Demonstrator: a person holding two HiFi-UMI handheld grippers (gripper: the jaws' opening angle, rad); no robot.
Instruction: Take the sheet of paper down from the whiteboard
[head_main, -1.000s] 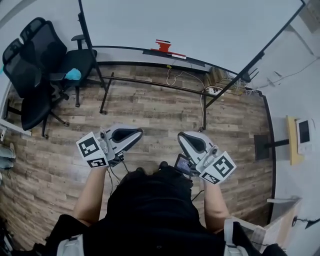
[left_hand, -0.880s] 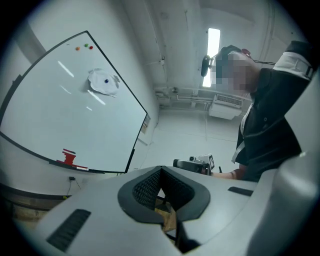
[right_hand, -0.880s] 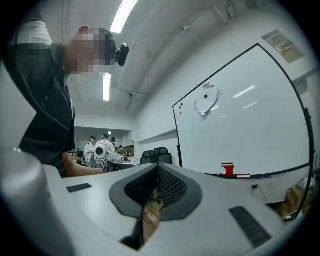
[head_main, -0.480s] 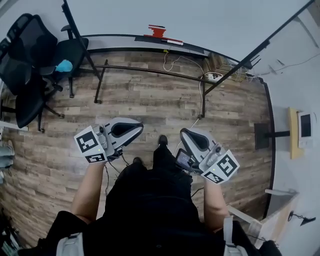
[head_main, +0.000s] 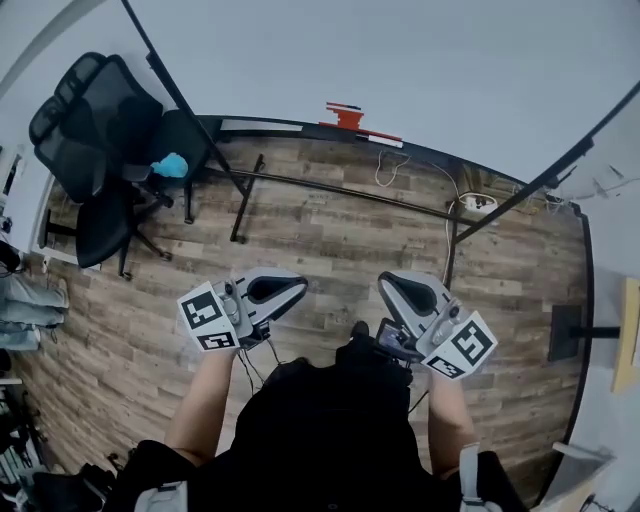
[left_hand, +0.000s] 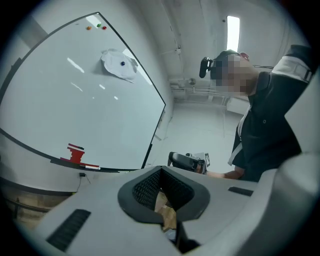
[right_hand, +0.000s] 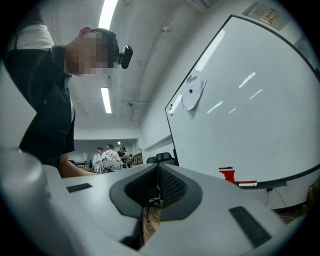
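Two grippers: the left gripper (head_main: 302, 287) and the right gripper (head_main: 386, 285) are held out level over the floor, side by side and apart, in front of the person's dark torso.
Left jaws: pressed together, nothing between them (left_hand: 160, 170); only a sliver of floor shows through the gap lower down.
Right jaws: likewise closed tip to tip and empty (right_hand: 158, 168).
Task's thing: a crumpled white sheet of paper (left_hand: 119, 64) hangs high on the large white whiteboard (left_hand: 75, 105), pinned by a small dark round magnet (left_hand: 122, 63). It is well apart from both grippers. The right gripper view shows it too (right_hand: 192, 93), up near the frame edge of the board (right_hand: 250, 115). The head view does not show it.
Board tray: a red block-shaped object (head_main: 347, 115) stands on the ledge along the board's lower edge (left_hand: 76, 154) (right_hand: 227, 175).
Board top: three small dots, orange, green and red (left_hand: 95, 26), sit near the upper corner.
Writing: each gripper's cube bears black-and-white square patterns (head_main: 208, 315) (head_main: 462, 347). A sticker at the board's upper corner (right_hand: 270, 16) is too small to read.
Floor: brown wood-plank flooring (head_main: 320, 230).
Chair: a black mesh office chair (head_main: 100, 150) stands left of the board, with a turquoise thing (head_main: 172, 165) on its seat.
Background: a few people (right_hand: 107, 157) stand far off in the room.
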